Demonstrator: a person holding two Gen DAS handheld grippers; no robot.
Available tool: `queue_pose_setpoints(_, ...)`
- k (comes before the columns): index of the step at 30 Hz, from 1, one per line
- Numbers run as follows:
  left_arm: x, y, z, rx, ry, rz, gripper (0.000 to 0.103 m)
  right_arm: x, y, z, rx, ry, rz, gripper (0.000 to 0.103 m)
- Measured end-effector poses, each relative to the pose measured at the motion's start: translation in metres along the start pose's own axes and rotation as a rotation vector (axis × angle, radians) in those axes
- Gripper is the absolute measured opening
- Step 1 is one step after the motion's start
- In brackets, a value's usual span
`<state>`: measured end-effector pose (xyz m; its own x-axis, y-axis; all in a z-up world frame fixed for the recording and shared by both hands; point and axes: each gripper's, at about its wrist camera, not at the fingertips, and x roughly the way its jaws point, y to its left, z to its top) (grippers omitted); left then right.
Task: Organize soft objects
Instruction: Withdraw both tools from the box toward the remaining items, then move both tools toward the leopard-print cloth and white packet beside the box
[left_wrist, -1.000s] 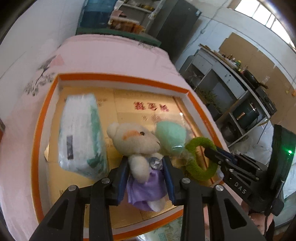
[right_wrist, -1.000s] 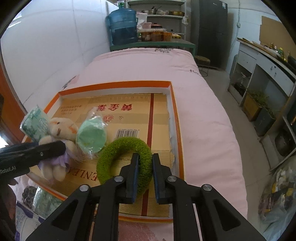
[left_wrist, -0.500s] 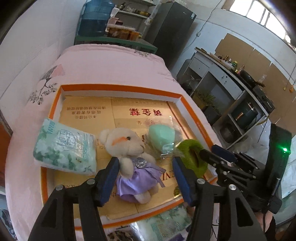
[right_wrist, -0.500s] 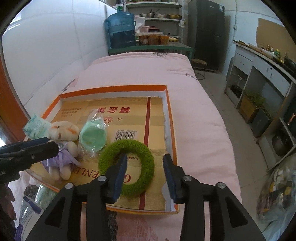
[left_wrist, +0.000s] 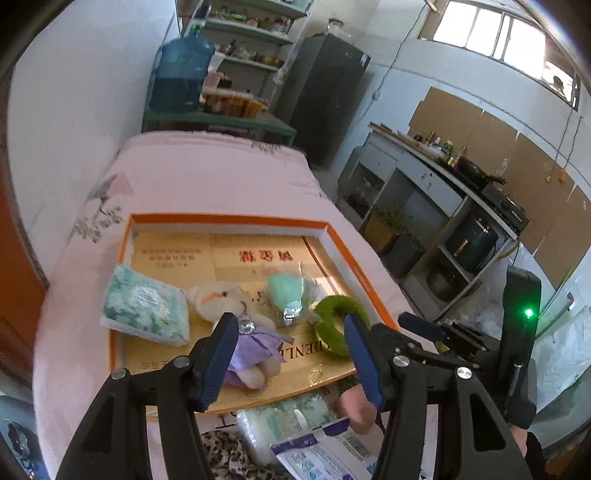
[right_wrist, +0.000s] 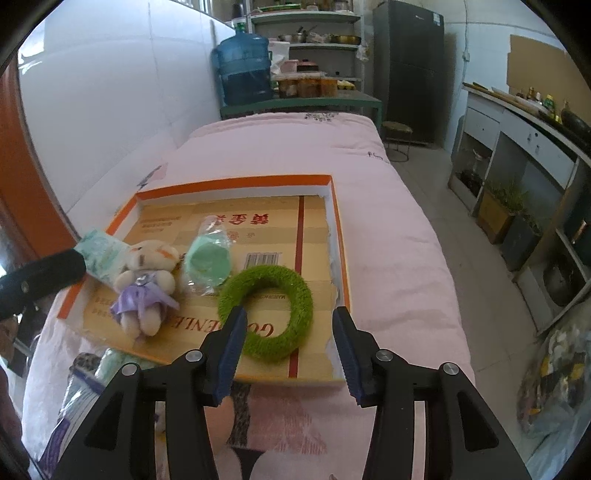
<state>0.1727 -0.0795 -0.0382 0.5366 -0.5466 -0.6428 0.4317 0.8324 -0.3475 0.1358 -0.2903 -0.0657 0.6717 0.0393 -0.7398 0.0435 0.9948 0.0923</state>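
Both grippers stood open and empty above the shallow orange-rimmed cardboard tray (right_wrist: 338, 221) on the pink quilted bed (right_wrist: 391, 229). On the left gripper (left_wrist: 291, 354) the blue-padded jaws were spread wide, above the cream teddy bear in a purple dress (left_wrist: 236, 314) without touching it. On the right gripper (right_wrist: 290, 341) the jaws were opening, the fuzzy green ring (right_wrist: 267, 310) lying flat on the tray floor beyond the pads, apart from them. Four soft items sat in a row along the tray's near side: a white-and-green tissue pack (left_wrist: 144, 308), the bear, a mint-green sponge in clear wrap (right_wrist: 207, 258) and the ring. More plastic-wrapped packs (left_wrist: 295, 424) lay on the quilt just outside the tray's near edge.
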Motion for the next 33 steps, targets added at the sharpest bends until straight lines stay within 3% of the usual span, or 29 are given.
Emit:
queue_pose_setpoints(9,-0.045,0.000,-0.009,0.014,-0.107,0.053,0.059,-0.053,0.021,-0.015,-0.054,-0.081,0.033,0.050)
queue_pose_setpoints(19,-0.084,0.003,-0.030,0.008,-0.160,0.083,0.059,-0.106,0.052,-0.037,-0.140,-0.150,0.080,0.050)
queue_pose_setpoints(33,-0.119,0.003,-0.070,0.006,-0.189,0.163,0.059,-0.127,0.066,-0.066,-0.156,-0.141,0.123,0.050)
